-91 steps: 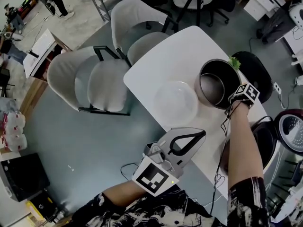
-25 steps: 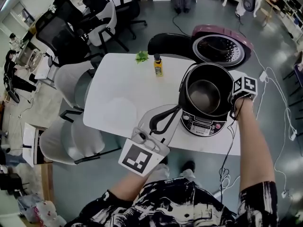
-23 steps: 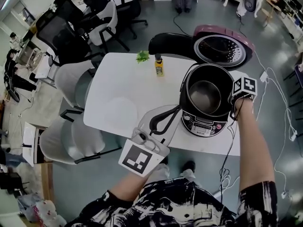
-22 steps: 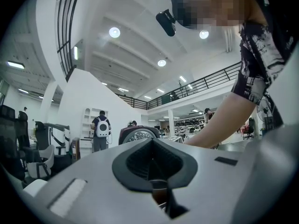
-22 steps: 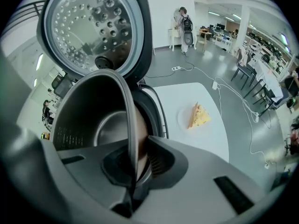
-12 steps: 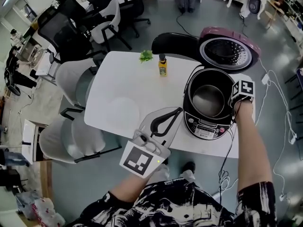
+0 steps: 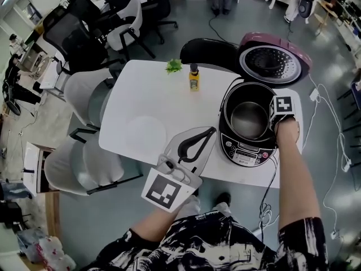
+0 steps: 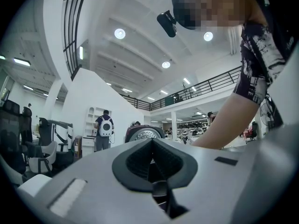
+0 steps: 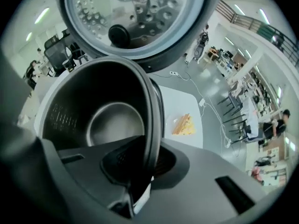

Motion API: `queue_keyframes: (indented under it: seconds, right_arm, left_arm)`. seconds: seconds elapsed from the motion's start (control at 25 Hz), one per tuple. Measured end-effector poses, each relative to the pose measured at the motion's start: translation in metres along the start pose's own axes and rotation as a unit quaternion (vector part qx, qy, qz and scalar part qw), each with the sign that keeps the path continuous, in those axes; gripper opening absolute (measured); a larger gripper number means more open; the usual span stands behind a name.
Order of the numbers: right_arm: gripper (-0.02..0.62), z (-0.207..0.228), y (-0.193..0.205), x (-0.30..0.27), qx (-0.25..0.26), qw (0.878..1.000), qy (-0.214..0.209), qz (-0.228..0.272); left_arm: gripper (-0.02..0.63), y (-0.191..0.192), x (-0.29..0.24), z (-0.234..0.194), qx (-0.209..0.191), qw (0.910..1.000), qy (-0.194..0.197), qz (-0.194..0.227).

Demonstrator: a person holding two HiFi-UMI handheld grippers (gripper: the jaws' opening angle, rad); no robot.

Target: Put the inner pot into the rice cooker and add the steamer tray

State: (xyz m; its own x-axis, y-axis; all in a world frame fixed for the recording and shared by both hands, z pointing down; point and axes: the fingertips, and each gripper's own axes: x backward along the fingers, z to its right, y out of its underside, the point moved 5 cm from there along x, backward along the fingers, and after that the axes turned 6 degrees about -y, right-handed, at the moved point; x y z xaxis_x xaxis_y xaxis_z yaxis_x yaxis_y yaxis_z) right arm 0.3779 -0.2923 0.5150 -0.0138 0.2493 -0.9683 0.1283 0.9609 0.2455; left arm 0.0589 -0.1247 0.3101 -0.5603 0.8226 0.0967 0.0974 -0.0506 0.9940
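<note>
The dark metal inner pot (image 7: 248,117) sits inside the black rice cooker (image 7: 248,150) at the right end of the white table (image 7: 163,103). My right gripper (image 7: 273,118) points down at the pot's right rim and is shut on it; in the right gripper view the rim (image 9: 152,111) runs between the jaws of that gripper (image 9: 145,164). The cooker's maroon lid (image 7: 273,64) stands open behind it. The clear steamer tray (image 7: 145,131) lies on the table's left part. My left gripper (image 7: 211,131) hovers over the table's near edge, shut on nothing.
A small yellow bottle (image 7: 194,78) and a green leafy thing (image 7: 173,66) stand at the table's far edge. A yellow wedge (image 9: 183,124) lies on the table right of the cooker. Grey chairs (image 7: 84,95) crowd the table's left side. Cables trail on the floor at right.
The right gripper carried the inner pot from the table to the rice cooker; over the last second the pot settled lower and straighter inside it. The left gripper barely moved.
</note>
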Motion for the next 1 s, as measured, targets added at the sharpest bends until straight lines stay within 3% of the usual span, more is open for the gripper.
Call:
queue_keyframes:
  seconds: [0.32,0.48,0.84,0.92,1.0]
  right_arm:
    - [0.05,-0.004,-0.002,-0.006,0.108,0.992,0.061,-0.031]
    - [0.107,-0.001,-0.003,-0.008,0.141,0.987,0.074,-0.03]
    - [0.118,0.002,0.0,0.003,0.121,0.991,0.059,-0.015]
    - [0.106,0.003,-0.002,0.013,0.115,0.992,0.051,-0.004]
    - [0.051,0.005,-0.011,0.027,0.105,0.993,0.035,0.035]
  left_arm:
    - [0.005,0.001,0.008,-0.01,0.005,1.0,-0.008,-0.001]
    - [0.005,-0.001,0.01,-0.011,0.002,1.0,-0.006,-0.002]
    - [0.005,-0.003,0.006,-0.004,-0.004,1.0,0.006,0.001]
    - [0.005,-0.005,0.003,-0.001,-0.003,0.9999,0.01,0.002]
    - [0.005,-0.008,0.0,0.002,-0.003,0.9999,0.013,0.004]
